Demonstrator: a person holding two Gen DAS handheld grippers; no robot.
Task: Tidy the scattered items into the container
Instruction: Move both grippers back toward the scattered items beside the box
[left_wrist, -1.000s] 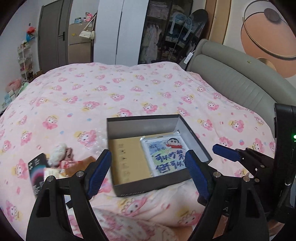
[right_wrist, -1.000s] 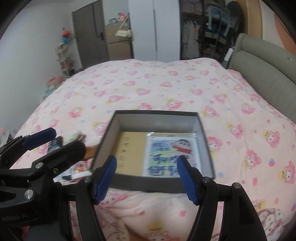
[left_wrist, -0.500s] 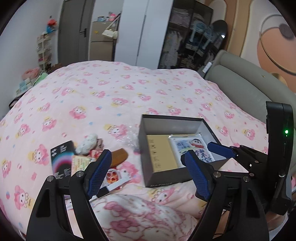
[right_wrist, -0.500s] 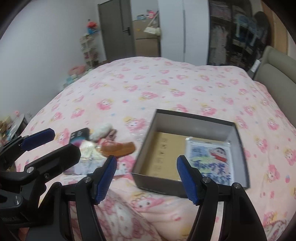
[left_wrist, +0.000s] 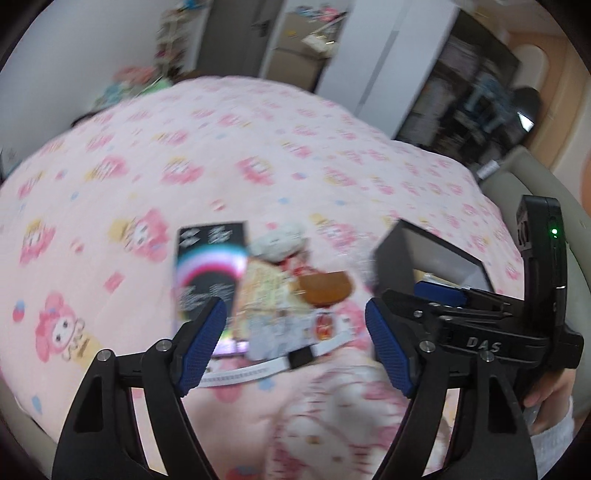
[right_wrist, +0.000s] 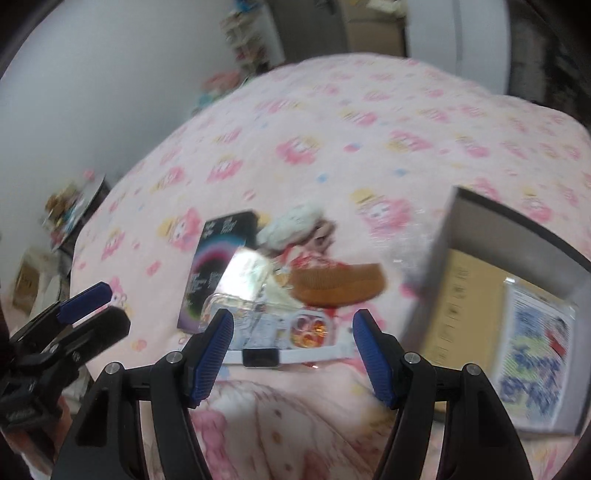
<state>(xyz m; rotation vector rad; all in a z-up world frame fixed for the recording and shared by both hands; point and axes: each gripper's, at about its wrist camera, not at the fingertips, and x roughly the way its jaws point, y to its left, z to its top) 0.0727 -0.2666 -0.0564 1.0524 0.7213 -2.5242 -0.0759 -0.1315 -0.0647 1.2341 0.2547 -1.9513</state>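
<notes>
Two tools: left tool (left_wrist: 295, 347) wide but closing on nothing; right tool (right_wrist: 291, 354) wide apart, empty.
Pile: black card (right_wrist: 218, 266), plush (right_wrist: 295, 227), comb (right_wrist: 338, 284), clear packets (right_wrist: 247, 280) and watch (right_wrist: 260, 356) heaped on the bed (right_wrist: 332, 129), just left of the box (right_wrist: 443, 236).
Box: already has two flat items.
Handling: all likely light; plush soft, packets slippery, card thin.
Hold: pinch the watch's strap or comb's spine; lift the card by an edge.

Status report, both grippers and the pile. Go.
Left gripper closing, nothing between jaws; right gripper open, empty. Scattered pile on bedspread left of grey box, white watch nearest. Nothing blocking.
</notes>
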